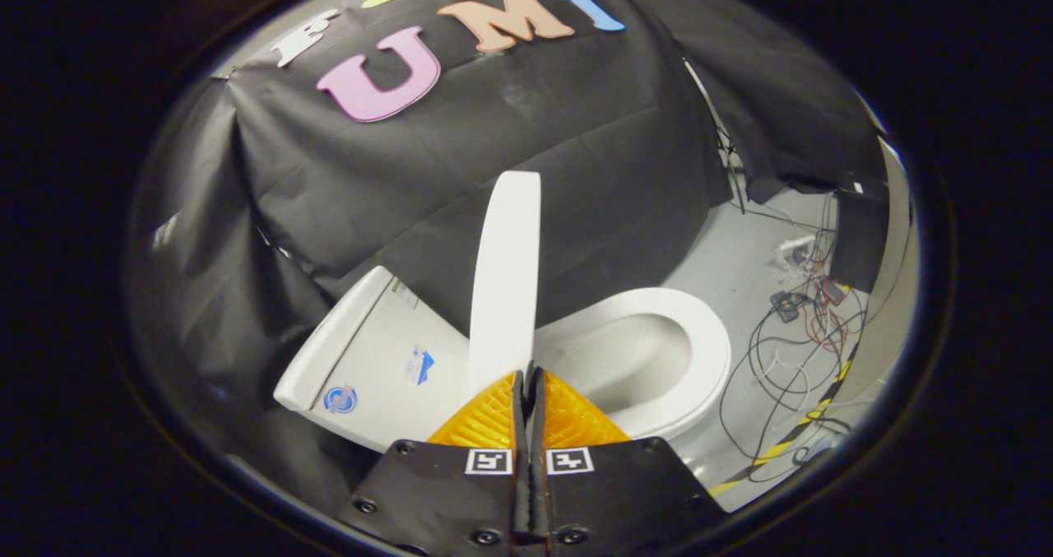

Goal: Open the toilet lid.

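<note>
- Black cloth [526, 170] forms the booth wall; grey floor [740, 236] carries loose cables [790, 335].
- Toilet lid [506, 277]: raised, seen edge-on, standing just ahead of the fingertips.
- Seat [699, 351]: down on the bowl, beside the lid; tank [370, 359] on the other side.
- Gripper [526, 376]: fingers pressed together, nothing visibly between them.

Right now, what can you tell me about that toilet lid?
The toilet lid is white, smooth and glossy, like plastic. It stands raised, seen edge-on as a tall narrow rounded slab, between the tank and the open seat ring. Its lower edge sits just ahead of the gripper, whose fingers are closed together; whether they pinch it is unclear.
</note>
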